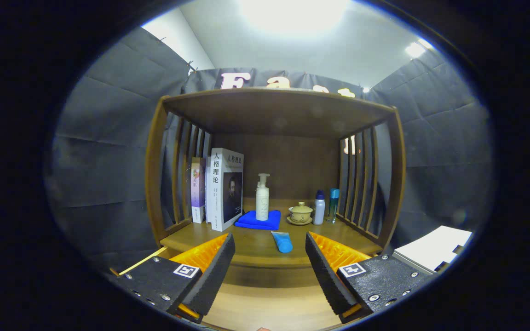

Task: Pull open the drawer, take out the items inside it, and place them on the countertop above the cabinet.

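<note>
Our hand-held gripper (269, 269) is spread wide and holds nothing; the blue tube (282, 241) lies on the bench (256, 248) just ahead, between the fingers; we judge it already placed; next, we return to the drawer below.

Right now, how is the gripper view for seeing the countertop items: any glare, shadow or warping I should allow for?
Gripper view: a ceiling light blows out white, but the blue tube, pump bottle and books stay sharp and evenly lit. Fisheye bows the cabinet's posts outward. The back panel under the top shelf sits in shadow. The gripper is open, holding nothing.
</note>
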{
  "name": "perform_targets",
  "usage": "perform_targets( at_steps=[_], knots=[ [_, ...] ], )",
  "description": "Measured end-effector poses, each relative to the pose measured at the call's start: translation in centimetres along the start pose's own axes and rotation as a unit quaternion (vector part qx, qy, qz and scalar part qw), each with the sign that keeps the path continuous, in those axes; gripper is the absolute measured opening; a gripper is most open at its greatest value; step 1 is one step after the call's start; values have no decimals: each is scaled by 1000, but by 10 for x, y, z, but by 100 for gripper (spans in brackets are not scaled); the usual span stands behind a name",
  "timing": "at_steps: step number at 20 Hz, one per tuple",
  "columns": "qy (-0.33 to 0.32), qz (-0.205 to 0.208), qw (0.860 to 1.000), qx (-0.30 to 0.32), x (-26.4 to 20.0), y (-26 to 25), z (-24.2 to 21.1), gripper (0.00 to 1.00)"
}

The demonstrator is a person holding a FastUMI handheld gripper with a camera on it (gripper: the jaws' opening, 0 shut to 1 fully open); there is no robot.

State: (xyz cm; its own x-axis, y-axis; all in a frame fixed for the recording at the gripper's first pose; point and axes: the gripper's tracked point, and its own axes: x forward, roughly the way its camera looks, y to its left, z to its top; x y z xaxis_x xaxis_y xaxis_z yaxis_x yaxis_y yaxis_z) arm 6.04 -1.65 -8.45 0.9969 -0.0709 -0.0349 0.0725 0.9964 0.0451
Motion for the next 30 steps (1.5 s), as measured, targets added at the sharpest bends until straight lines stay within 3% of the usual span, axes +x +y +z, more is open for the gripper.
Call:
perform_targets(
  at_steps=[6, 15, 26, 30],
  knots=[
    [7, 1, 1000, 2, -69, 5, -32, 95],
    [63, 24, 998, -15, -118, 23, -87, 95],
    [116, 5, 993, -28, -112, 11, -142, 95],
    [133, -19, 991, -18, -106, 4, -154, 95]
  ],
)
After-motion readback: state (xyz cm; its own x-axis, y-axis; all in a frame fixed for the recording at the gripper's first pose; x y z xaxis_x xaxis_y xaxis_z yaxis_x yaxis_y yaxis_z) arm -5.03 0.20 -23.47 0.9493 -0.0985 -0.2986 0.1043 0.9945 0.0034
